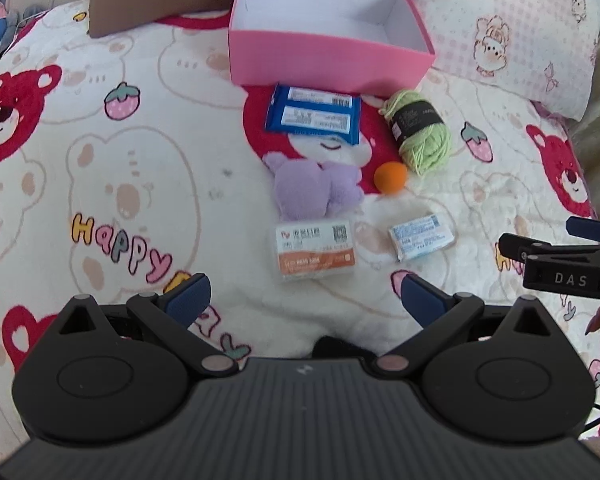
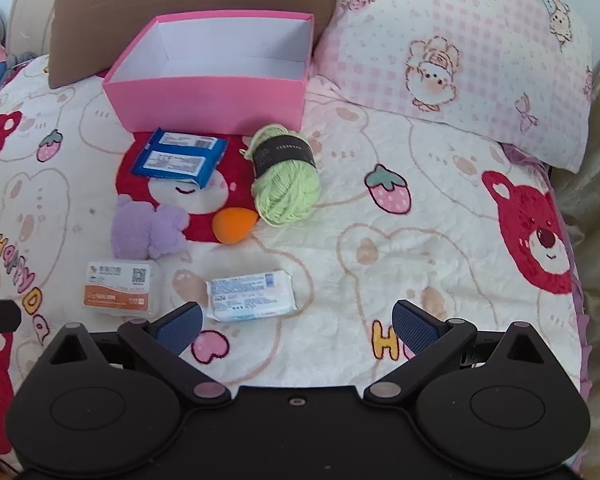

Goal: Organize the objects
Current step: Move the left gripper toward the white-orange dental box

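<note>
Pink box (image 2: pixel 204 100) empty, open-topped at the back as the drop target; six items lie loose just before it. Left gripper (image 1: pixel 304 300) and right gripper (image 2: pixel 296 324) both spread wide, holding nothing, hovering near the tissue pack (image 2: pixel 252 294).

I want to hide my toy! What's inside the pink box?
The pink box looks empty: only its white walls and floor show. The strip of floor just behind its near wall is hidden in both views, so something small and flat there cannot be ruled out.
</note>
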### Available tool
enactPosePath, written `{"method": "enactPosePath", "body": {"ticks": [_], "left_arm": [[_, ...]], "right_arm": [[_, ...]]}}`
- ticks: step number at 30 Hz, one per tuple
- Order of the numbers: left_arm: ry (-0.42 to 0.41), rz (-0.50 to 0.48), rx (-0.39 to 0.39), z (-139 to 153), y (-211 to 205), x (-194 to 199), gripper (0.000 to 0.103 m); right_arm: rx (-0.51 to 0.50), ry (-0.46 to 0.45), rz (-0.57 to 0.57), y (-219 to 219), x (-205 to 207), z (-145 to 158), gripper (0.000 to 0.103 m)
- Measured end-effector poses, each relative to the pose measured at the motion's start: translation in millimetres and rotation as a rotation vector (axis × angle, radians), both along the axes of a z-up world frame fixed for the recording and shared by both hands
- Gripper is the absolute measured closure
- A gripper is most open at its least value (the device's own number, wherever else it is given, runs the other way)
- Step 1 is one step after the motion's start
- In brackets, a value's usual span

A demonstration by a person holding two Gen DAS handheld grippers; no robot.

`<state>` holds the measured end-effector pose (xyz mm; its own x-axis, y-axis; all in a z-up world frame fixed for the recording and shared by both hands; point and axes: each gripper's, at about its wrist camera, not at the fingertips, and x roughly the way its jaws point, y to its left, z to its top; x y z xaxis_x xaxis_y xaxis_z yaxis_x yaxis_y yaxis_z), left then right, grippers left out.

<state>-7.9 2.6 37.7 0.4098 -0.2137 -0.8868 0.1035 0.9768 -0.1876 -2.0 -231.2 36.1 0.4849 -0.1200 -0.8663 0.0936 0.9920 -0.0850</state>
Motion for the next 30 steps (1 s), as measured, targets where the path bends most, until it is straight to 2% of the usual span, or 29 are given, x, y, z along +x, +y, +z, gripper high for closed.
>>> {"method": "enactPosePath", "body": {"ticks": [3,7,11,14,18,23,27,30], "left_arm": [[-0.046,0.022,0.019,5,6,3,0.0],[-0.037,0.011,0.024,5,16,14,0.0],[-0.071,0.043,0.065,2,27,20,0.0],[-0.096,0.067,0.056,-5,35,24,0.0],[-0.08,0.068,0.013,-19,40,31,0.0],[-0.048,0.057,0.022,-37,39,39,0.001],[-0.026,0.043,-0.038,-50,40,44,0.002],[-0.011,0.003,-0.047,-58,32,52,0.003]], "right_arm": [[-0.019,-0.044,0.051,4,5,3,0.001],[-0.06,-0.133,0.147,13,9,4,0.001],[0.0,-0.235,0.22,19,9,2,0.002],[0.068,-0.15,0.287,24,20,-11,0.002],[0.117,-0.103,0.306,32,26,-24,0.002],[0.167,-0.091,0.341,45,27,-36,0.002],[0.173,-0.086,0.389,58,28,-47,0.002],[0.174,-0.104,0.429,68,27,-53,0.002]]}}
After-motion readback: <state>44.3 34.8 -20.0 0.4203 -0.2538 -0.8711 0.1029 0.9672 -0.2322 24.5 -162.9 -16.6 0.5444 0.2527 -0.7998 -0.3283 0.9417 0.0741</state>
